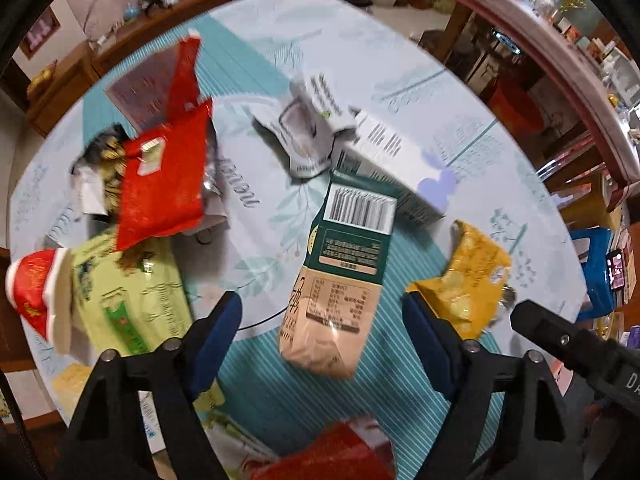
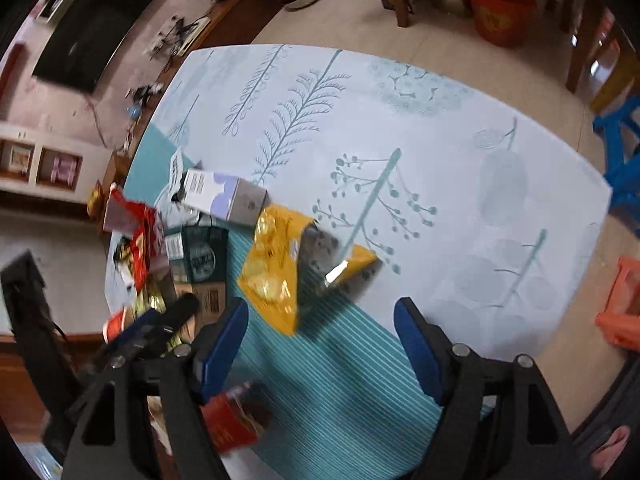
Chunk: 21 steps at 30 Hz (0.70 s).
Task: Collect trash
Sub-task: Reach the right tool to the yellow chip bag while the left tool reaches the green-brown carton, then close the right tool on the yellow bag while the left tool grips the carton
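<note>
Trash lies scattered on a table with a leaf-print cloth (image 1: 360, 52). In the left wrist view my left gripper (image 1: 322, 320) is open and empty above a green and tan carton (image 1: 340, 272). A yellow snack bag (image 1: 468, 280) lies by its right finger. A red wrapper (image 1: 164, 176), a crumpled white wrapper (image 1: 308, 132), a white box (image 1: 384, 156), a light green bag (image 1: 128, 300) and a red cup (image 1: 36, 292) lie around. In the right wrist view my right gripper (image 2: 320, 328) is open and empty, just short of the yellow snack bag (image 2: 276, 268).
A red package (image 1: 340, 452) lies at the near table edge. The right half of the table (image 2: 460, 168) carries no items. A red bucket (image 2: 500, 12), a blue stool (image 2: 620, 160), an orange stool (image 2: 620, 312) and wooden furniture stand on the floor around it.
</note>
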Motion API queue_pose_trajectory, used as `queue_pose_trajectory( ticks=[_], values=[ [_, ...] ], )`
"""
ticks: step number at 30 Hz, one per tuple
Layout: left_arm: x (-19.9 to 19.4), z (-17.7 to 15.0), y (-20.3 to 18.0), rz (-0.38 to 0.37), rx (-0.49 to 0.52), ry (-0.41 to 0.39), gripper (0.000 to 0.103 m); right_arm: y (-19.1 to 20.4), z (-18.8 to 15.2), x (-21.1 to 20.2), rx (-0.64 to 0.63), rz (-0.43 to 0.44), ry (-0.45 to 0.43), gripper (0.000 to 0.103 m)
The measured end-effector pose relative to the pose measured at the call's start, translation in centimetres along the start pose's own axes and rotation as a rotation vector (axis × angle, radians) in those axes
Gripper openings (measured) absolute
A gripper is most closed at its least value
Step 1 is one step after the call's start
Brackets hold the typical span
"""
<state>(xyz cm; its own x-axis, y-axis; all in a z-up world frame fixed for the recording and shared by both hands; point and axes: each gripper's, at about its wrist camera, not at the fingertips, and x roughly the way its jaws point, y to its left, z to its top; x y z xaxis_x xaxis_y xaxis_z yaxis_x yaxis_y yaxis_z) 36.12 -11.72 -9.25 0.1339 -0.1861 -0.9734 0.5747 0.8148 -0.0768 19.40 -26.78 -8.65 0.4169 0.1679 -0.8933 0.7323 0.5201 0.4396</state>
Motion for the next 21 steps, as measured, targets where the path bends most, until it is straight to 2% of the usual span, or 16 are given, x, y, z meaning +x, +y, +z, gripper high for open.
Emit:
queue_pose_trajectory(
  ticks=[3,5,6,7,13,19,21],
  values=[
    [1.7,0.3,0.5,-0.022,-0.026,0.047,0.07,0.5,0.6,1.5,0.025,-0.016,0.015,0.076],
    [2.8,0.4,0.6,-0.033,-0.036,0.079,0.054,1.0,1.0,2.5,0.048,-0.02,0.026,0.076],
    [3.2,0.4,0.7,-0.034,-0.04,0.098,0.049,1.3,1.1,2.8,0.054,-0.022,0.027,0.076],
    [3.1,0.3,0.6,-0.027,-0.036,0.083,0.044,1.6,1.3,3.2,0.062,-0.037,0.029,0.076],
    [1.7,-0.3,1.0,-0.036,-0.041,0.054,0.038,3.9,2.0,5.0,0.045,-0.121,0.024,0.079],
    [-1.6,-1.7,1.8,-0.053,-0.055,0.017,0.037,6.7,1.9,6.5,-0.052,-0.28,0.014,0.079],
    [-2.8,-2.1,1.7,-0.067,-0.054,0.006,0.034,7.3,1.6,6.8,-0.1,-0.319,0.014,0.073]
  ],
)
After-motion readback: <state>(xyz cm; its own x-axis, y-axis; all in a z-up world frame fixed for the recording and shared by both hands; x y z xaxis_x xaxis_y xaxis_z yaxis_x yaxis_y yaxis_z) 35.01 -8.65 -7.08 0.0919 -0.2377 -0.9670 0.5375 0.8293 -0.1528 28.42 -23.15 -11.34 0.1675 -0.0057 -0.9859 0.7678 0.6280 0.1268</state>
